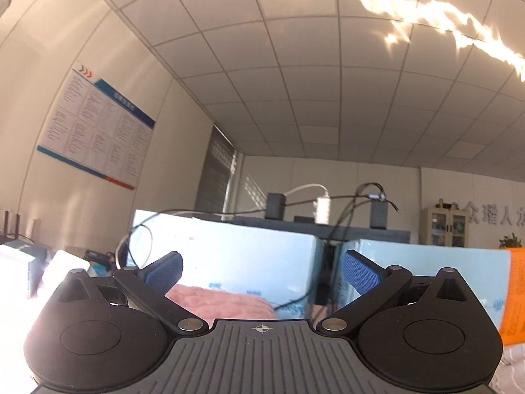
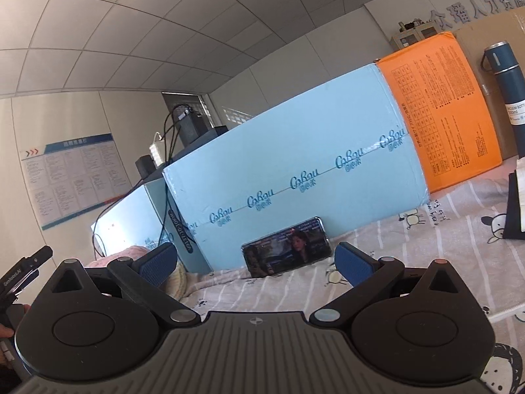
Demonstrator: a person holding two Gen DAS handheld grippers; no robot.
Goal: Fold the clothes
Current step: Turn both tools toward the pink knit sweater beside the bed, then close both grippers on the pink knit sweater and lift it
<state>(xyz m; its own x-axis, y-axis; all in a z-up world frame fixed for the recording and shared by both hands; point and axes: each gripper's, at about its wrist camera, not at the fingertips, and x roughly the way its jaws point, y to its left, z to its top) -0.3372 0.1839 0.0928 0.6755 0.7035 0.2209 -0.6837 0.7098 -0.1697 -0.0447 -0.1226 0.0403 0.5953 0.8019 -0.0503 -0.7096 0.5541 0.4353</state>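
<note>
Nearest the lens in the left wrist view, the left gripper (image 1: 261, 271) fills the bottom of the frame, its blue pads spread wide with nothing between them. Just beyond, low and centre-left, lies a pink knitted garment (image 1: 226, 303), bunched against the foot of the pale blue cartons (image 1: 249, 256). The camera tilts upward, so most of that cloth is hidden under the tool body.

In the right wrist view the right gripper (image 2: 254, 264) also stands wide and empty, over a striped sheet with cartoon animals (image 2: 410, 256). The same garment shows as a pink and cream lump at lower left, behind its left finger. Whether it is already folded or lies heaped cannot be told.

Any grasp on it would go best with both grippers tipped down first, so that hem and corners come into sight (knit stretches and sags, so pinching a full edge rather than a loose loop should hold better).

Left to right, the containers: the blue cartons are shut, the orange box (image 2: 443, 111) is shut, and the blue vacuum bottle (image 2: 507, 85) is capped; contents unseen. A phone (image 2: 286, 246) leans against the carton.
</note>
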